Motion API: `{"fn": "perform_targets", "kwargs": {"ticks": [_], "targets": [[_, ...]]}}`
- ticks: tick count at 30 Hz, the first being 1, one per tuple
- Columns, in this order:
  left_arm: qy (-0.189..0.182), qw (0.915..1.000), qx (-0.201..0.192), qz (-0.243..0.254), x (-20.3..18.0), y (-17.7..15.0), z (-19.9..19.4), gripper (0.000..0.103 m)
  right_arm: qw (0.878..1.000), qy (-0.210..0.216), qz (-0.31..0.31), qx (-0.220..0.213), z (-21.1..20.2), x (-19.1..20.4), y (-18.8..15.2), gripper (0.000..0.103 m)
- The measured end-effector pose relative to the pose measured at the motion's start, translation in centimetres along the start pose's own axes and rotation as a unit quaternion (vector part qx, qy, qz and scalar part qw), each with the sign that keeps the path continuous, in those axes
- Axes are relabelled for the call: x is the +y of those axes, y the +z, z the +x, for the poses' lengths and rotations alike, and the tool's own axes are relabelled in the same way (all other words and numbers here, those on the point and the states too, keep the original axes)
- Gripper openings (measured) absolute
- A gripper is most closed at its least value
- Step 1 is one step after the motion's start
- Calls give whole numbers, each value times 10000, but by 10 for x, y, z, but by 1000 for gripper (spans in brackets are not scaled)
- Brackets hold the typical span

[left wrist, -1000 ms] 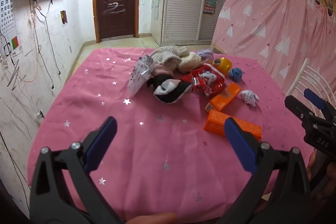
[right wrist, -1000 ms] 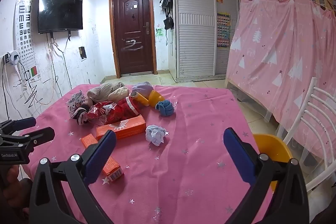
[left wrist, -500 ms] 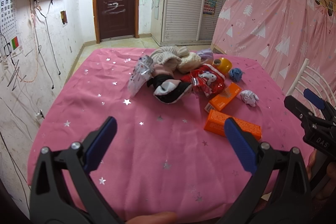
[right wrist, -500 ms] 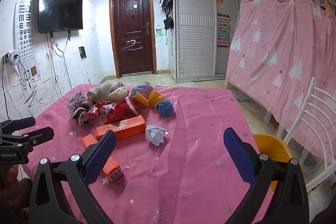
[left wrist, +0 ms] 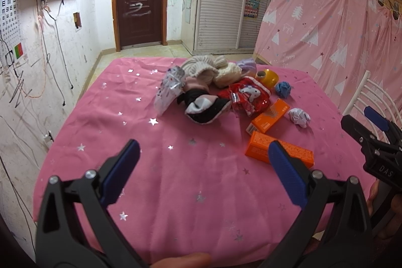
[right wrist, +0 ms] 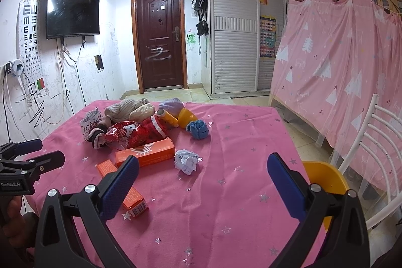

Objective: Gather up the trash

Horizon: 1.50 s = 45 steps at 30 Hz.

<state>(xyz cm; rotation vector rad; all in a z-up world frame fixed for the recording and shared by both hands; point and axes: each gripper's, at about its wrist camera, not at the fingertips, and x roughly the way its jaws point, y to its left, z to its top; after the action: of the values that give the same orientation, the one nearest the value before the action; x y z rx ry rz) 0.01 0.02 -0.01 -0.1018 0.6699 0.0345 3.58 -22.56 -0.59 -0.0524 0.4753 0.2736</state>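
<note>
A: Where is the crumpled paper (right wrist: pixel 186 161)?

B: On the bench (right wrist: pixel 238 205), ahead and slightly left of the right gripper (right wrist: pixel 203 168), nearer than the left gripper (left wrist: pixel 204 157). Both sets of jaws stand wide, empty.

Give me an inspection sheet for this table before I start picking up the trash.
Surface: pink starred cloth over the table, wrinkled.
Job's things: crumpled paper, two orange boxes, red wrapper, silver wrapper.
Clutter: socks, knit pile, blue ball, yellow roll.
Grippers: left gripper open, empty; right gripper open, empty; both above the near edge.
Cables: loose wires on the left wall.
Surroundings: yellow bin and white chair at the right; door, TV, pink curtain.
</note>
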Motion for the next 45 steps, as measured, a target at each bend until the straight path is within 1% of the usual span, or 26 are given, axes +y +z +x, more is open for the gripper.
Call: {"fn": "perform_targets", "kwargs": {"ticks": [28, 45], "targets": [[35, 10000, -10, -3, 1, 0, 0, 98, 10000, -14, -17, -18, -1, 1, 1, 95], [39, 10000, 2, -16, 5, 3, -7, 98, 10000, -7, -42, -16, 0, 3, 1, 95]]}}
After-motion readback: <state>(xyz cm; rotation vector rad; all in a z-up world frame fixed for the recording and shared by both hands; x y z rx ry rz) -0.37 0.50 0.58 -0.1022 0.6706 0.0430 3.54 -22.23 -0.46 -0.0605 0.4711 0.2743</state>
